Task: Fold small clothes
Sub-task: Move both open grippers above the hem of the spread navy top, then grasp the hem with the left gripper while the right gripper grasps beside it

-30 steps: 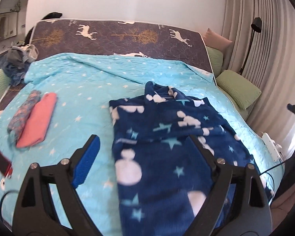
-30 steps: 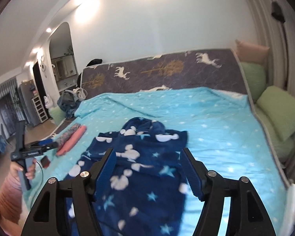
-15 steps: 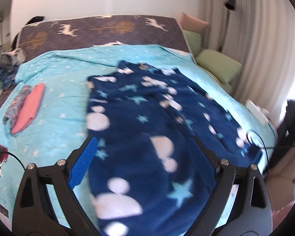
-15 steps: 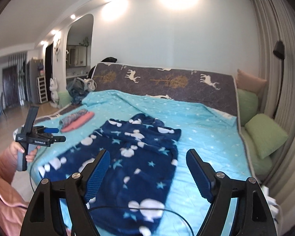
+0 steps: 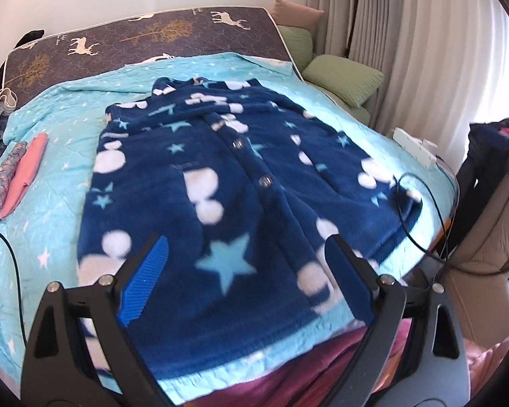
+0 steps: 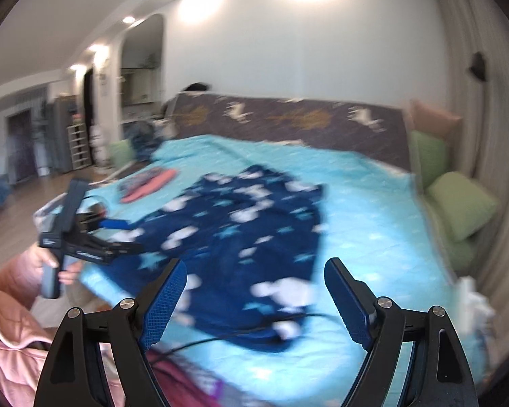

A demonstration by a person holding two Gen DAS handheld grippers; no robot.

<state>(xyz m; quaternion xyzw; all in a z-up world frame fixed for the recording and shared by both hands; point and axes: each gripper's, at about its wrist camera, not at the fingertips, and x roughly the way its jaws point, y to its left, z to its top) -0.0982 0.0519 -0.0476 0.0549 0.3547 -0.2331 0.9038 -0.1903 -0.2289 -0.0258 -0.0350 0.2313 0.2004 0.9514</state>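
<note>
A dark blue fleece garment (image 5: 241, 176) with white blobs, light blue stars and a button front lies spread flat on the turquoise bed cover (image 5: 68, 135). It also shows in the right wrist view (image 6: 247, 237), blurred. My left gripper (image 5: 247, 264) is open and empty, hovering over the garment's near hem. It also shows in the right wrist view (image 6: 118, 237), held at the bed's left edge. My right gripper (image 6: 254, 285) is open and empty, above the garment's near right part.
Folded pink and patterned clothes (image 5: 20, 173) lie at the bed's left. Green pillows (image 5: 342, 78) sit at the right by curtains. A black cable (image 5: 420, 210) crosses the garment's right sleeve. A white power strip (image 5: 414, 146) lies at the bed's right edge.
Both grippers have pulled back toward the foot of the bed and swung. The garment now lies spread wide and flat, with the button front showing.
</note>
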